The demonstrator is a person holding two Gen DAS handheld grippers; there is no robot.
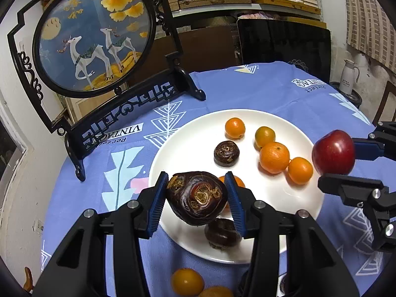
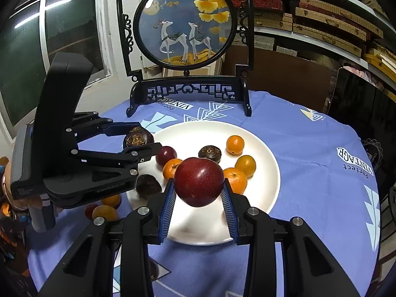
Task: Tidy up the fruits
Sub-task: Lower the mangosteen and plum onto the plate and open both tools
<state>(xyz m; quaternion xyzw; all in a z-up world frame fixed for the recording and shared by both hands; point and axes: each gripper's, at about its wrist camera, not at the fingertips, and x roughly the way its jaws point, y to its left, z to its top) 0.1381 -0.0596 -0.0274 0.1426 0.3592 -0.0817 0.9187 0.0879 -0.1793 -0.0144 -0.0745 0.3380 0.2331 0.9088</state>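
Both tools hover over the white plate (image 2: pixel 269 173): left tool (image 1: pixel 195 198) grips a water chestnut (image 1: pixel 196 198), right tool (image 2: pixel 198 190) grips a red plum (image 2: pixel 199 182). Next, probably lowering each into clear plate space.

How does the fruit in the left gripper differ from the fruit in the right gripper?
The water chestnut in the left gripper is dark brown with rough, ringed skin; the red apple in the right gripper is smooth and glossy. The water chestnut looks lumpy, the red apple evenly round. Both are clamped between blue pads above the white plate.
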